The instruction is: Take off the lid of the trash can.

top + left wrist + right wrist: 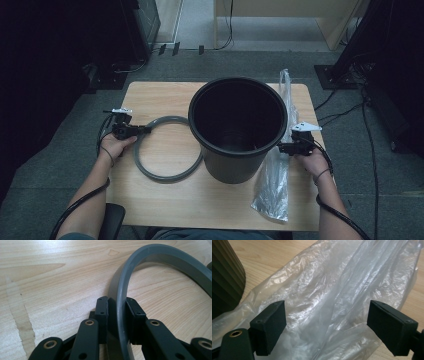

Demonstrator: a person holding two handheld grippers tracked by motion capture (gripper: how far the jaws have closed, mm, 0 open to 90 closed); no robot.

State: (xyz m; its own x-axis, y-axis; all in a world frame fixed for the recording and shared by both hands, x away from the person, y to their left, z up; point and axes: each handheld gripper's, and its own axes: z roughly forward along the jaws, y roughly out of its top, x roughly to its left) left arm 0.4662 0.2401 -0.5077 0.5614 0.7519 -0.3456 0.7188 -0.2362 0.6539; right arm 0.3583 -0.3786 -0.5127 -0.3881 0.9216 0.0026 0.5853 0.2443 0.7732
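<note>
A grey plastic ring (pixel 167 176) lies flat on the wooden table (pixel 200 200), left of a tall black bucket (pixel 237 82) that stands upright. My left gripper (pixel 145 130) is shut on the ring's near-left edge. In the left gripper view its two pads clamp the ring's thin wall (pixel 160 255) from both sides, with the gripper (pixel 117 310) low over the wood. A crumpled clear plastic bag (pixel 272 185) lies right of the bucket. My right gripper (pixel 281 147) hovers open just above the bag (pixel 332 290), its jaws (pixel 327 322) wide apart and nothing between the pads.
The bucket's ribbed side (pixel 224 277) stands close to the left of the right gripper. Bare wood runs along the table's front edge. Grey carpet, cables and dark equipment surround the table.
</note>
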